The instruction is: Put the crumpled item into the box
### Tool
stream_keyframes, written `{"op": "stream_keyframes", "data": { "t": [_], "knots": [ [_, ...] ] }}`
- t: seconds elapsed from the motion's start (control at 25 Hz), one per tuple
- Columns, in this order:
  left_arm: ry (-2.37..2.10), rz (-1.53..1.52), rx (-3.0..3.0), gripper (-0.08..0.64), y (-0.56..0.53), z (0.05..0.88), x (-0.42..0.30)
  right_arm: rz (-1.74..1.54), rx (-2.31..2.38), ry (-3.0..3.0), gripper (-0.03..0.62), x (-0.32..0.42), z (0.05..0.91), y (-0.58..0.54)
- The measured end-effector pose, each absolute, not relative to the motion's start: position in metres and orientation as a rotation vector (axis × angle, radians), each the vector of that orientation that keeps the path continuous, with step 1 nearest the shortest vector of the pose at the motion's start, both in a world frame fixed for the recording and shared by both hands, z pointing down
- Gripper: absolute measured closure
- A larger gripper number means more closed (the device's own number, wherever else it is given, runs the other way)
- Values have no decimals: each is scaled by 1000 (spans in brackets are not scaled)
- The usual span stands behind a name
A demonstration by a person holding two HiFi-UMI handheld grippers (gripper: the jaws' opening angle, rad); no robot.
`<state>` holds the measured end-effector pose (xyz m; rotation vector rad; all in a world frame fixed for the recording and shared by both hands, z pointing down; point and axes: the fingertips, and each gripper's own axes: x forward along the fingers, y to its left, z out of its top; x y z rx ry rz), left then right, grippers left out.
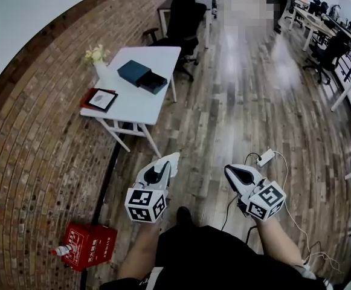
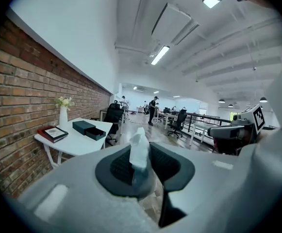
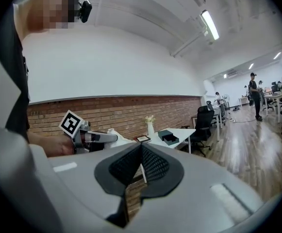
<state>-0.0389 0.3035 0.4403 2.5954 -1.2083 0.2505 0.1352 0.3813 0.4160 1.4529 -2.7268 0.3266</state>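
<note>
A crumpled white item (image 2: pixel 139 148) sticks up between the jaws of my left gripper (image 2: pixel 141 165), which is shut on it; in the head view it shows as a white tuft (image 1: pixel 171 159) at the tip of the left gripper (image 1: pixel 173 162). The dark teal box (image 1: pixel 134 71) lies on a white table (image 1: pixel 133 106) well ahead, its drawer (image 1: pixel 154 82) pulled out; it also shows as the box (image 2: pixel 84 126) in the left gripper view. My right gripper (image 1: pixel 229 170) is shut with nothing in it, its jaws (image 3: pixel 141 152) meeting in a line.
On the table stand a white vase with flowers (image 1: pixel 96 58) and a red-framed picture (image 1: pixel 101 99). A black office chair (image 1: pixel 184 20) stands behind it. The brick wall (image 1: pixel 36 138) runs along the left. A red box (image 1: pixel 90 246) and a power strip with cable (image 1: pixel 264 157) lie on the wooden floor.
</note>
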Motion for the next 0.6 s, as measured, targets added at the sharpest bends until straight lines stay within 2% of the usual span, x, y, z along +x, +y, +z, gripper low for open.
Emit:
{"op": "stream_keyframes", "data": {
  "t": [0.24, 0.6],
  "knots": [
    [-1256, 258, 2574, 482, 220, 441, -82, 338, 1395, -2741, 594, 92, 421, 289],
    [-1276, 248, 2573, 481, 141, 436, -122, 306, 1302, -2730, 594, 40, 432, 213]
  ]
}}
